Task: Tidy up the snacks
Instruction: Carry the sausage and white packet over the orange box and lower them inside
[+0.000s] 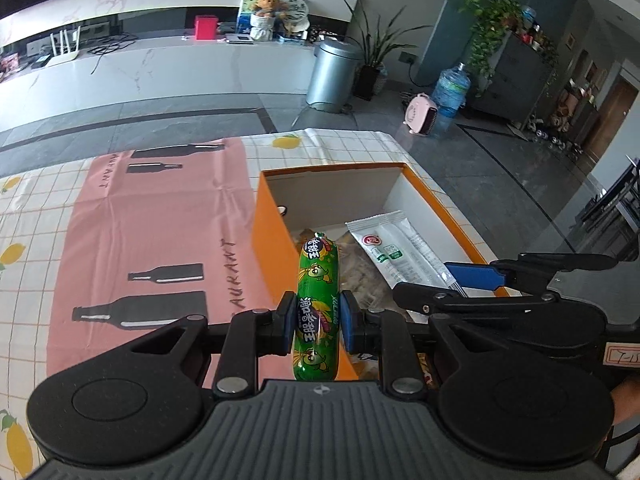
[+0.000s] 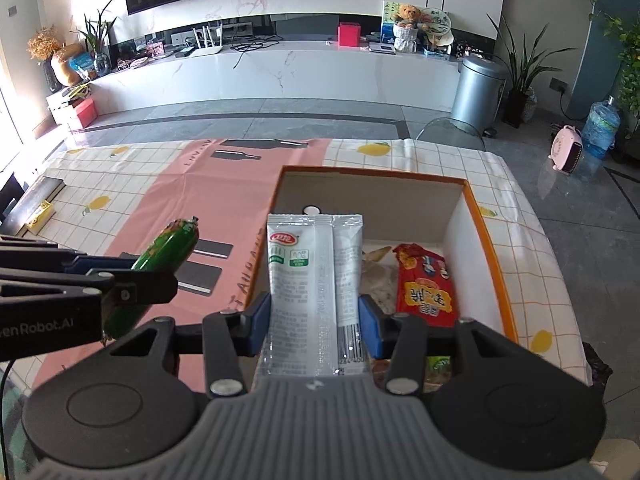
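Snacks (image 1: 362,276) partly behind sausage (image 1: 316,304)

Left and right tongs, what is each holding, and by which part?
Left tongs clamp the green sausage near its lower middle; right tongs clamp the white packet across its lower half.

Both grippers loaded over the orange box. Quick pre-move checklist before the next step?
1. Left gripper grip on the green sausage: ok, pads clamp its lower middle.
2. Right gripper grip on the white packet: ok, held by both edges.
3. Clearance between grippers: ok, side by side and apart, though close.
4. Orange box open: ok, no lid over it.
5. Room inside: ok, far half bare; the red packet and other snacks lie near.
6. Pink mat free as a drop spot: ok on the visible part.
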Available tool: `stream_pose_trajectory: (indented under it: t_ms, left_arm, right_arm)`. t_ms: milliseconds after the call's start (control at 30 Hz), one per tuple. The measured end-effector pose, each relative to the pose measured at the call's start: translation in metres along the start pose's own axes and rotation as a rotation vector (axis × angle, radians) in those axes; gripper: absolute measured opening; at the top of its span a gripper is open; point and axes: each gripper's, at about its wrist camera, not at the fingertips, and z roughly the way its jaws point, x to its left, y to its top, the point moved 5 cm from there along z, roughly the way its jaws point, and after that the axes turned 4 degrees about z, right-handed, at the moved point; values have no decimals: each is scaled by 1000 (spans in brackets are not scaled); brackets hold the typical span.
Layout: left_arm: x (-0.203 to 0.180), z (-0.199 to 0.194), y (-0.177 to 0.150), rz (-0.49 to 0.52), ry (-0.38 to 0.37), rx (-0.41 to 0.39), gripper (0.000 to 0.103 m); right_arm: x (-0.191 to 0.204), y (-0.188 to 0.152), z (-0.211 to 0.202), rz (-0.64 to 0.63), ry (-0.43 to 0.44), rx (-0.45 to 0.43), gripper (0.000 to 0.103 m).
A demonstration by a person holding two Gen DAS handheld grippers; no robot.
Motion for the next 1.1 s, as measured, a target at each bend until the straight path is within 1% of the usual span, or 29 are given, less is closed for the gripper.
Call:
stream_pose_trajectory:
  t_ms: [167,300,533,867,967,1100]
  left_arm:
    - [-32,29,10,105,-17,35,25]
    - [-50,55,15,178,-9,78,25]
    - [-63,92,12,290,22,146,25]
    - [-67,124,6,349,5,248,25]
    - [-67,130,4,362,13,268,25]
    - [-66,134,2,353,7,276,25]
  right_arm:
    - [-31,-6,14,-2,-26,37,45]
    - [-47,-10,27,-15,-25,71,45]
    - [-62,-16,51,-66,-43,108,45]
    - [-70,-26,86,-92,-30,194,45]
    - [-70,-28,92,-96,-32,213,45]
    - [-68,-28,95,-104,-37,222,45]
